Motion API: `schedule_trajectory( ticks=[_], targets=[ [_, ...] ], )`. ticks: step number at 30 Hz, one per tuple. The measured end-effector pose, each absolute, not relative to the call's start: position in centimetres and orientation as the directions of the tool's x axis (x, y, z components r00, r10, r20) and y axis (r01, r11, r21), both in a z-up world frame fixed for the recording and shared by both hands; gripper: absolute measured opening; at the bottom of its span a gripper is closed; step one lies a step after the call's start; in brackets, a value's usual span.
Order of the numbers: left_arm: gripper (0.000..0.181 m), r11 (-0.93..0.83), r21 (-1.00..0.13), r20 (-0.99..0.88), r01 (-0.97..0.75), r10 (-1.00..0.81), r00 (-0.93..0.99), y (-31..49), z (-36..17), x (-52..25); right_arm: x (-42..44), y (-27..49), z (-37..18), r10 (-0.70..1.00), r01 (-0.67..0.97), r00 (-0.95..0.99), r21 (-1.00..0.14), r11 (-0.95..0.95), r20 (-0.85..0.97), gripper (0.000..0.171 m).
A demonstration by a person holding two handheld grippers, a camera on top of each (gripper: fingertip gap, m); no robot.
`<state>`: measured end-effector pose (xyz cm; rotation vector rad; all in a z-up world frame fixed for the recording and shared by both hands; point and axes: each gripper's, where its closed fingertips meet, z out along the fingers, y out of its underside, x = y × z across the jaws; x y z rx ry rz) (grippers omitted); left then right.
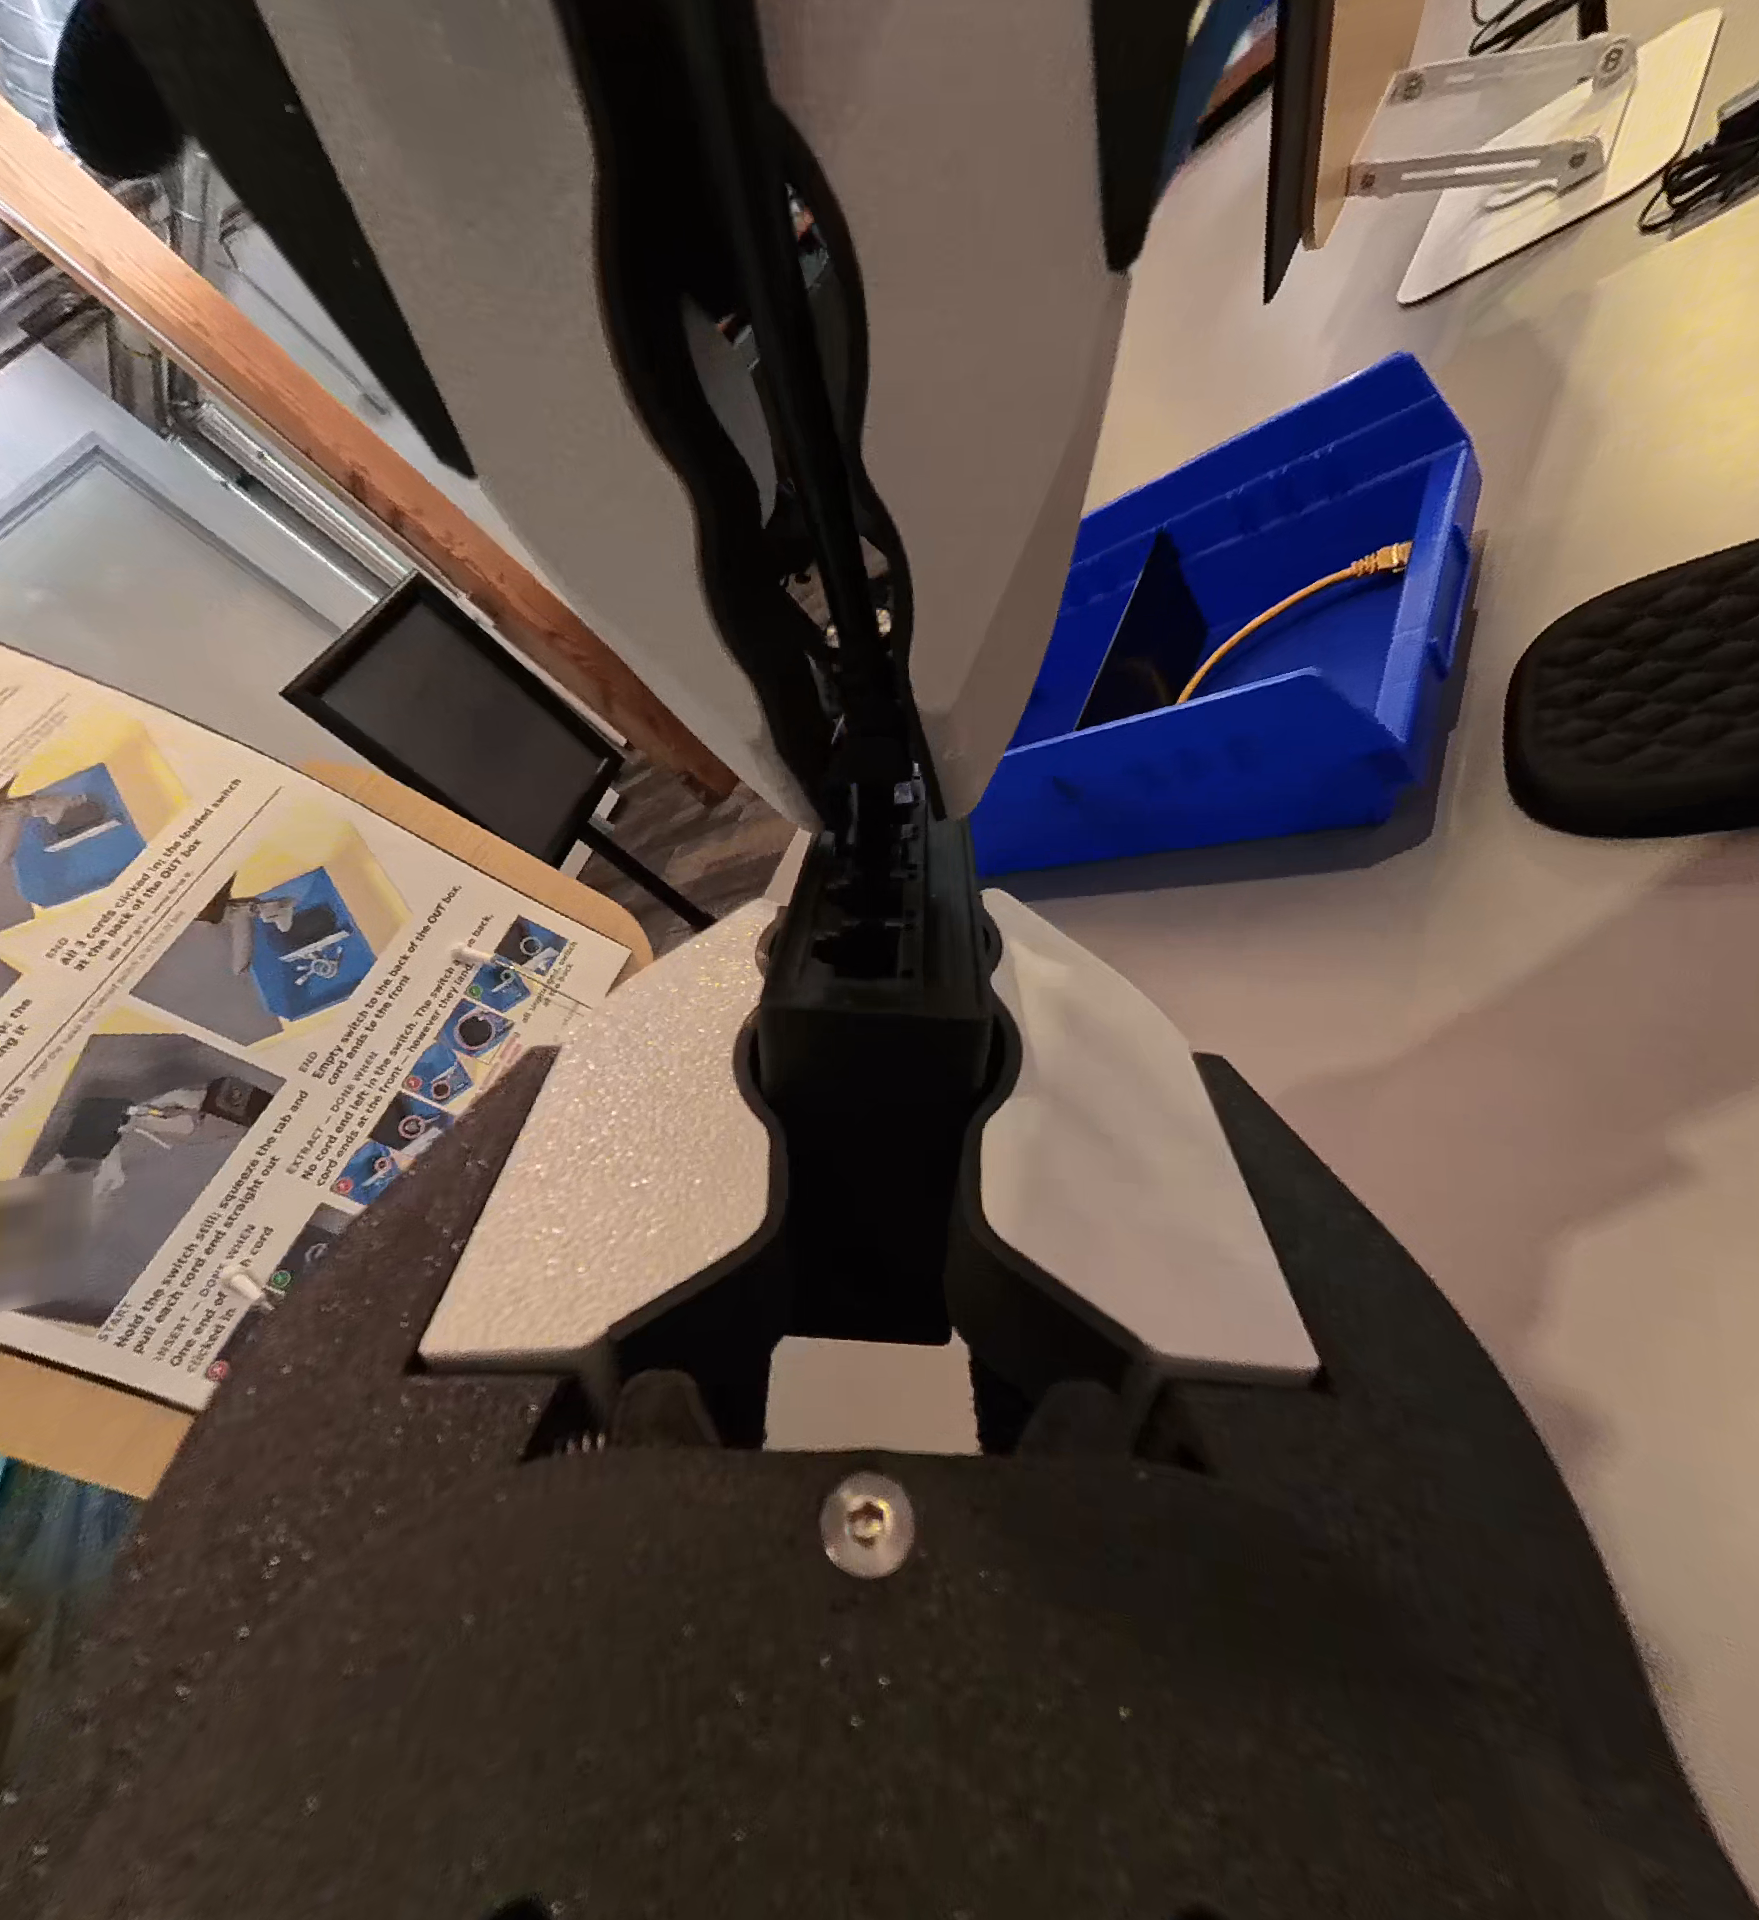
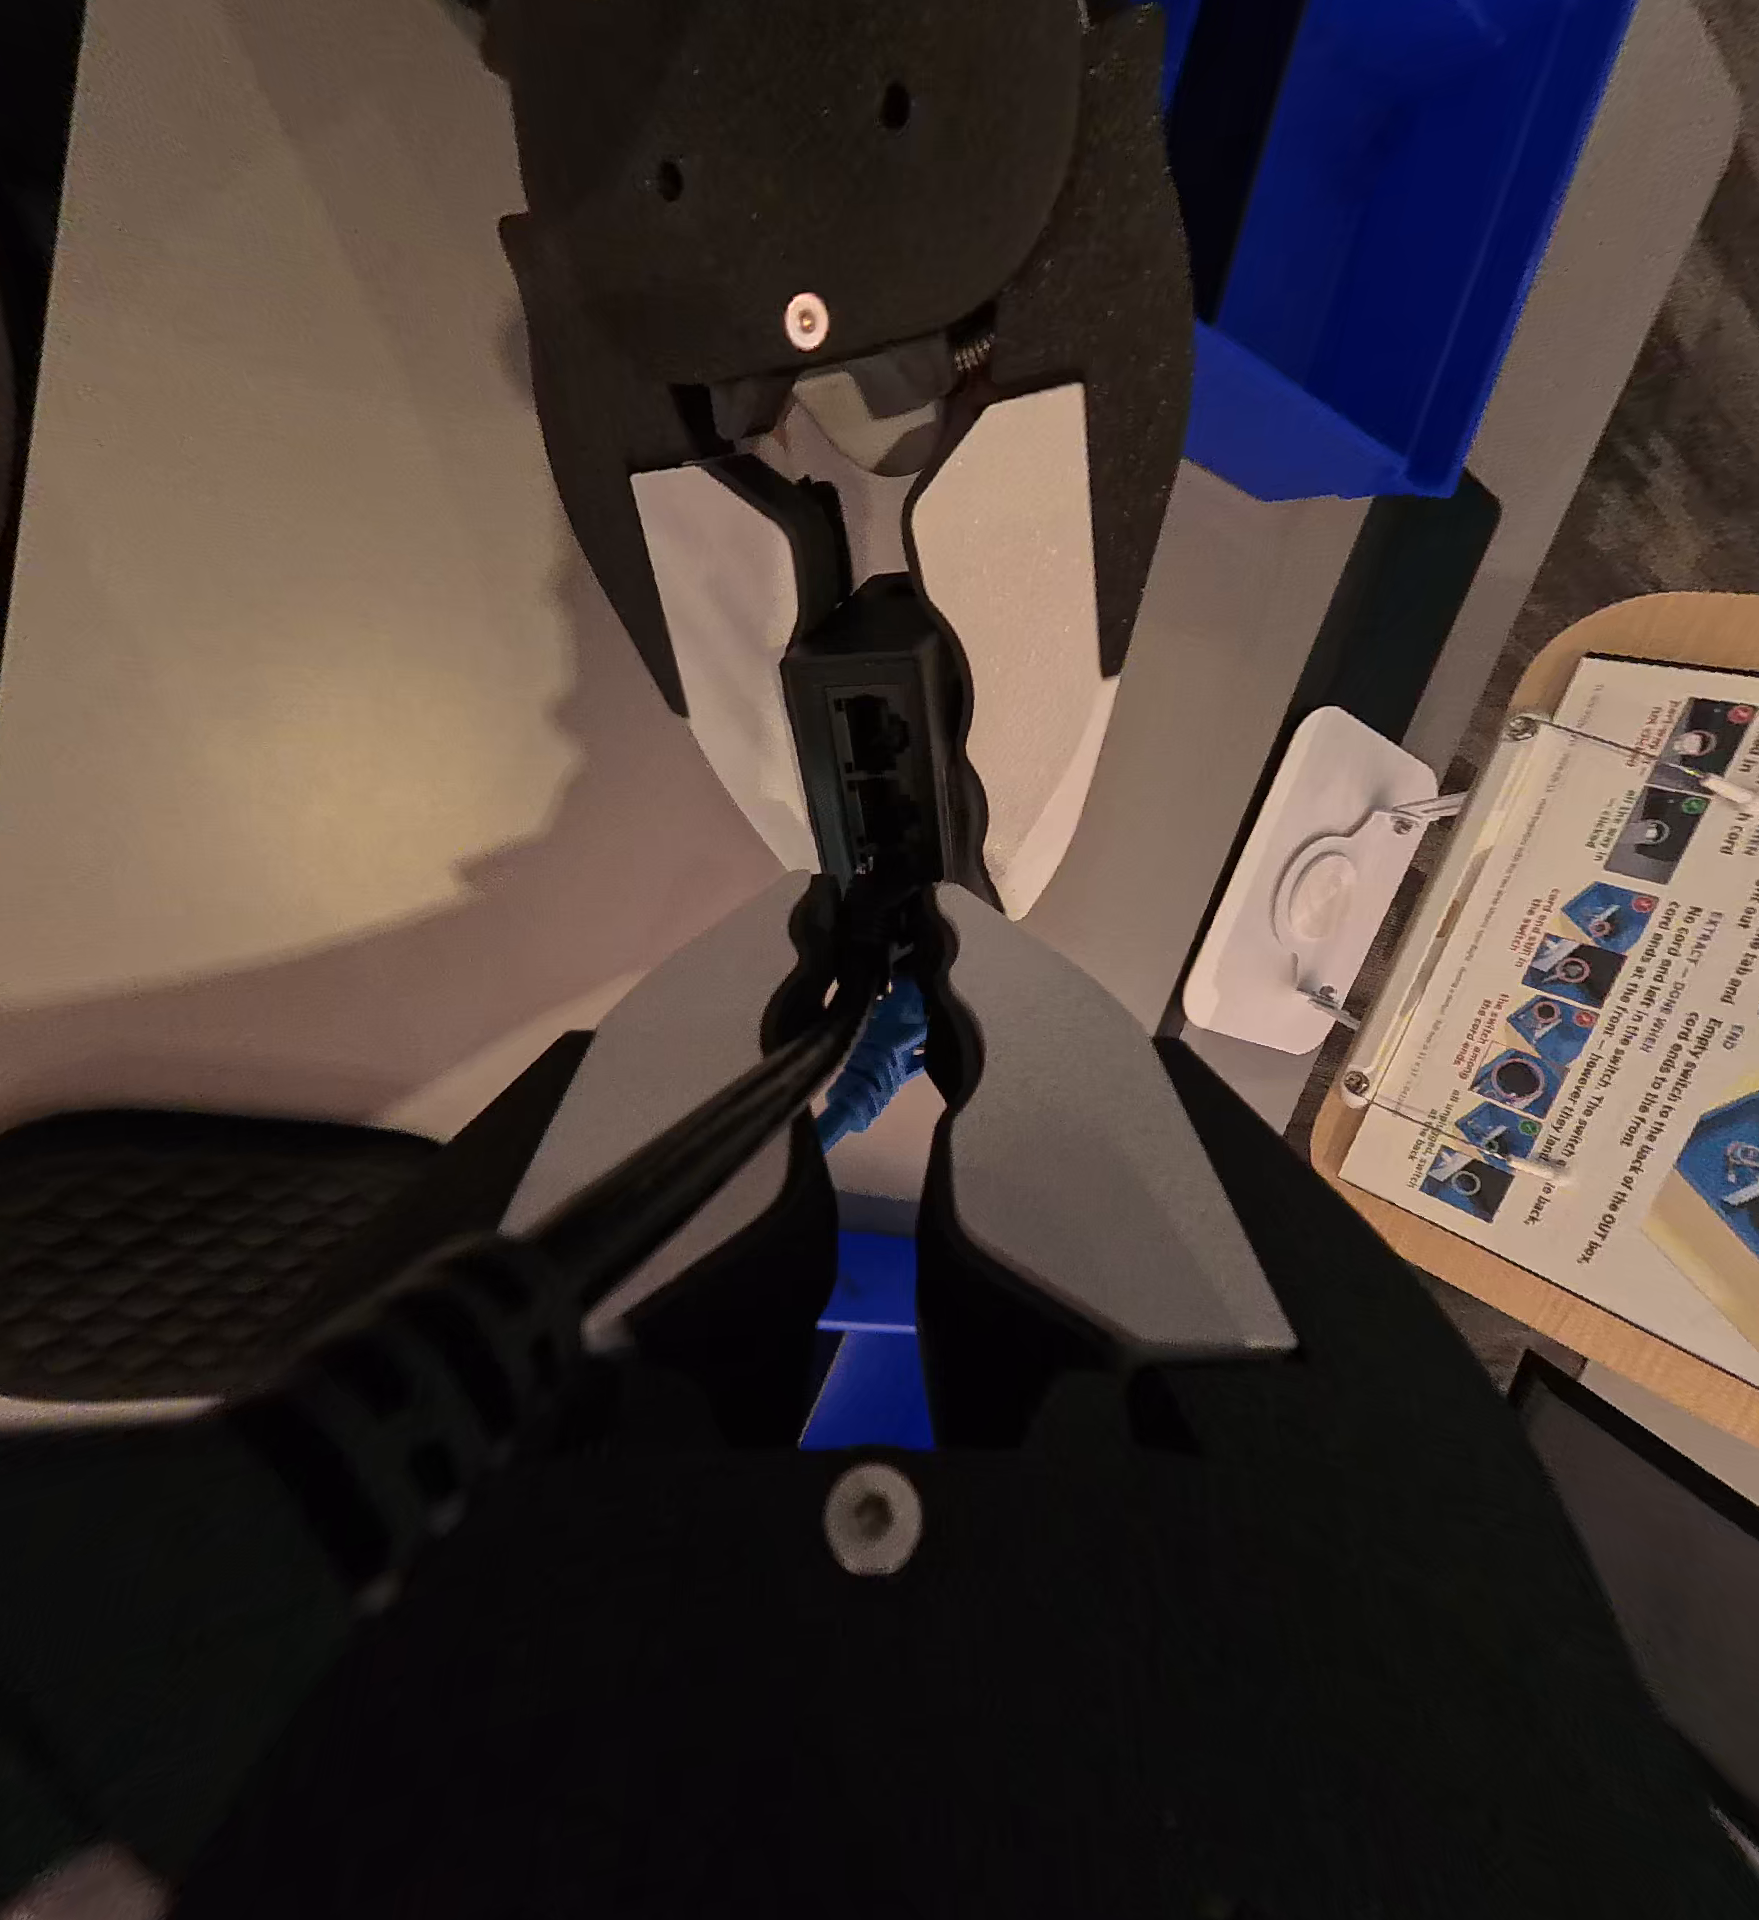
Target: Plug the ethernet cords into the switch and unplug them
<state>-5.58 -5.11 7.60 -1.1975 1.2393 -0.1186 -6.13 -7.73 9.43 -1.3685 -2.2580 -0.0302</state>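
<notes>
- We are gripping the black switch [image 1: 875, 1049] at frame centre in the left gripper [image 1: 873, 1039], jaws closed on its body.
- Our right gripper [image 2: 880, 925] is pinching a black cord [image 2: 740, 1101] at the switch's lowest port; a blue cord [image 2: 875, 1060] is showing between its jaws.
- We cannot tell whether the plug is seated; we judge an insertion or extraction underway, next needing a straight motion along the port.

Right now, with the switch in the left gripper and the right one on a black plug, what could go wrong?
The right gripper pinches the black plug near a blue cord; it may snag that. The left gripper holds the switch by its narrow sides only; an off-axis push or pull could twist it loose.
</notes>
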Motion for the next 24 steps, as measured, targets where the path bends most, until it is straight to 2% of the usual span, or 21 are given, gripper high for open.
schedule_trajectory(
  ticks=[5, 9, 13, 20, 24],
  targets=[
    [0.032, 0.410, -0.819, -0.544, -0.401, -0.777, 0.317, -6.0, 7.5, -5.5, -6.7, -8.0, 9.5, 0.879, 0.830, -0.320, -0.343, 0.440, 0.352, 0.012],
    [0.042, 0.489, -0.812, -0.579, -0.319, -0.744, 0.334, -6.1, 7.8, -4.8, -6.4, -8.1, 9.2, 0.895, 0.822, -0.312, -0.382, 0.423, 0.319, 0.011],
    [0.047, 0.471, -0.827, -0.558, -0.306, -0.754, 0.346, -6.1, 7.5, -4.4, -6.0, -8.1, 8.8, 0.908, 0.801, -0.291, -0.443, 0.403, 0.301, 0.011],
    [0.042, 0.372, -0.843, -0.508, -0.389, -0.788, 0.348, -5.6, 6.5, -4.6, -6.0, -7.8, 8.2, 0.900, 0.782, -0.297, -0.459, 0.421, 0.320, 0.013],
    [0.041, 0.358, -0.830, -0.520, -0.428, -0.772, 0.364, -5.3, 6.2, -4.7, -5.9, -7.3, 7.9, 0.829, 0.781, -0.359, -0.349, 0.518, 0.428, 0.013]
  ],
)
